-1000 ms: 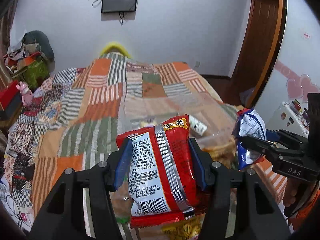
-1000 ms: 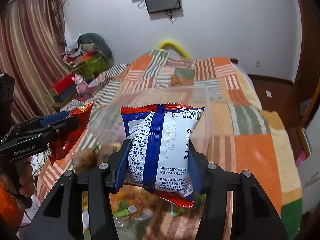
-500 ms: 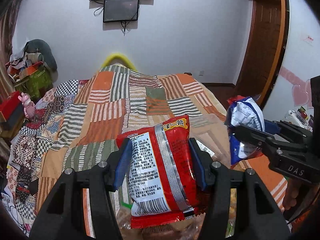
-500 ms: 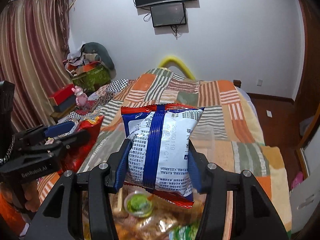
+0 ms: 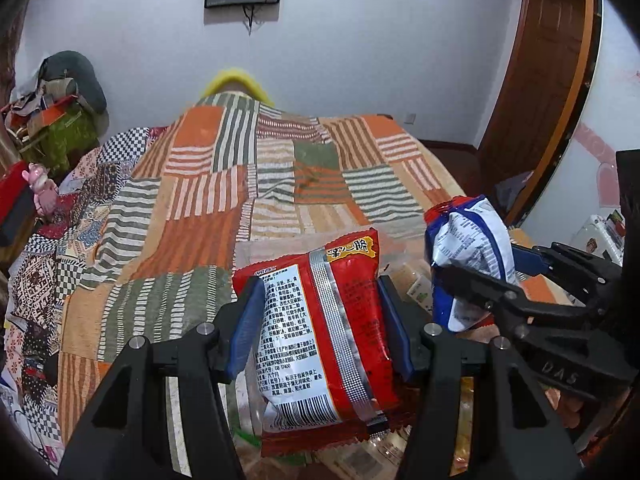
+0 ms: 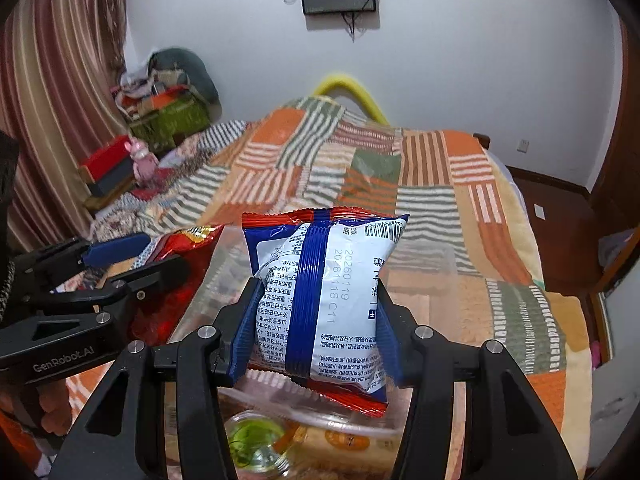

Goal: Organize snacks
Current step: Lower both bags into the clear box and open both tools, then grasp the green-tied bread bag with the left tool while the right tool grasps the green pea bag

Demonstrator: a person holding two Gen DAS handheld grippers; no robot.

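My left gripper (image 5: 316, 286) is shut on a red snack packet (image 5: 320, 320) with a silver back seam, clamped upright between its blue pads. My right gripper (image 6: 320, 286) is shut on a blue-and-white snack packet (image 6: 328, 300) with a red crimped edge. Each gripper shows in the other's view: the right gripper (image 5: 476, 270) with its blue-and-white packet (image 5: 468, 256) at the right, the left gripper (image 6: 158, 256) with the red packet (image 6: 180, 272) at the left. Both hang side by side over a clear plastic box (image 6: 428, 276) of mixed snacks.
A patchwork blanket (image 5: 224, 200) covers the bed under the box. Inside the box lie a green jelly cup (image 6: 256, 440) and other packets. Clutter and a red box (image 6: 108, 160) stand at the left by the curtain; a wooden door (image 5: 536, 92) is at the right.
Both grippers have moved together across the bed, slightly lower, with their packets still clamped. The clear box now lies closer beneath them.
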